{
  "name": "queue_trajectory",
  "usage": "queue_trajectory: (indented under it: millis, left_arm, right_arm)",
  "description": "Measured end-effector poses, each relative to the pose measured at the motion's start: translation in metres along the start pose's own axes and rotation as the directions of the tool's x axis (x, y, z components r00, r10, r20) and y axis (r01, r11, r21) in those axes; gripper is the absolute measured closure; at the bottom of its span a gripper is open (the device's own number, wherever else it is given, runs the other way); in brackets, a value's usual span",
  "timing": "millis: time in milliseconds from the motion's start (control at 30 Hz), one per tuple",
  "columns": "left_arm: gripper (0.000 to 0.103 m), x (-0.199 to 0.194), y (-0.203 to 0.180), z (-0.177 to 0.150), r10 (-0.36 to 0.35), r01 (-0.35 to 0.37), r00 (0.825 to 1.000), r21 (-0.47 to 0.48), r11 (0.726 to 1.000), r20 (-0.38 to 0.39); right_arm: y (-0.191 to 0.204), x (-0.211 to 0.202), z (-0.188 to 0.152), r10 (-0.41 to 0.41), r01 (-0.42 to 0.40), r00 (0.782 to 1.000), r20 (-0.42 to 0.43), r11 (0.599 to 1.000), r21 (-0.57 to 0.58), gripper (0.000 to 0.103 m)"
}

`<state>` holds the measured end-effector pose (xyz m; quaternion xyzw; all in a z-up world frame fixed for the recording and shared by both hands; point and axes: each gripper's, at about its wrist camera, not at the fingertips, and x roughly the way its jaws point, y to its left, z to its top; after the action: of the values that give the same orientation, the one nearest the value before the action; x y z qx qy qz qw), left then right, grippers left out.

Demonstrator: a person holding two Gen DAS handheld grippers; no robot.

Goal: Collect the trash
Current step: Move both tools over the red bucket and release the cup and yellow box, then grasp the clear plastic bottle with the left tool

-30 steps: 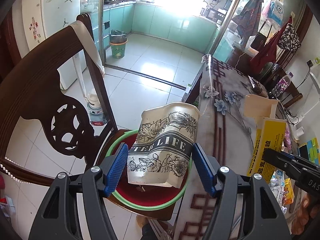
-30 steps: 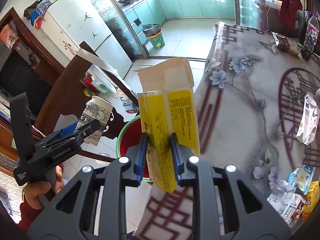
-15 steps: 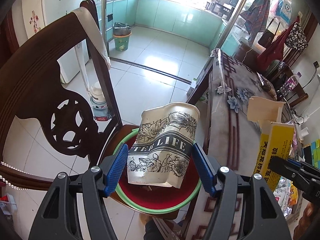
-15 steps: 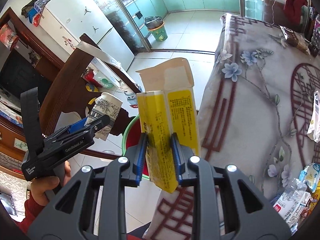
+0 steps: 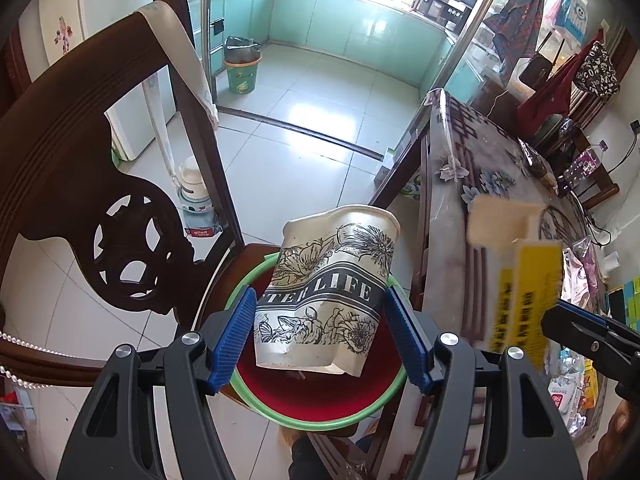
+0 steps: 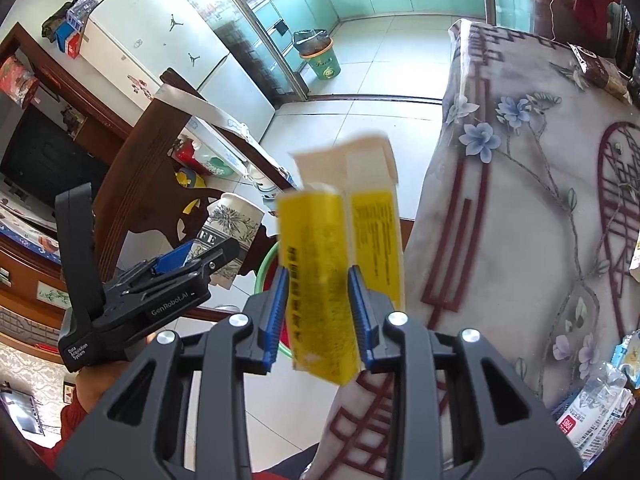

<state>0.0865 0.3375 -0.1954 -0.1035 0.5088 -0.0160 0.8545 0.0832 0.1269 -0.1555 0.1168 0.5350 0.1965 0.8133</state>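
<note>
My left gripper [image 5: 320, 332] is shut on a crushed paper cup [image 5: 328, 292] with black flower print, held right above a red basin with a green rim [image 5: 320, 424] on a chair seat. The cup also shows in the right wrist view [image 6: 232, 232]. My right gripper [image 6: 318, 312] has its jaws spread a little wider than the yellow carton [image 6: 320, 280]; the carton is blurred and looks loose between them, beside the table edge above the basin rim [image 6: 266, 264]. The carton also shows in the left wrist view [image 5: 524, 292].
A dark carved wooden chair back [image 5: 100, 208] stands left of the basin. The flowered tablecloth table [image 6: 520, 200] is on the right, with packets and wrappers [image 6: 592, 412] near its front corner. A green waste bin [image 5: 240, 68] stands far off on the kitchen floor.
My right gripper's jaws have spread apart and the yellow carton has gone blurred and slipped lower between them. My left gripper has moved the cup further over the basin.
</note>
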Motion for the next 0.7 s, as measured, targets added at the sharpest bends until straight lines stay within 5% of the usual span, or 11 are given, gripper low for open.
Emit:
queue_trajectory:
  millis: [700]
  left_arm:
    - [0.031,-0.015,-0.017,-0.005,0.005,-0.005,1.0,-0.015,1.0,0.024]
  right_arm:
    - [-0.029,-0.037,-0.017,-0.041,0.04,0.997,0.061,0.999,0.024,0.061]
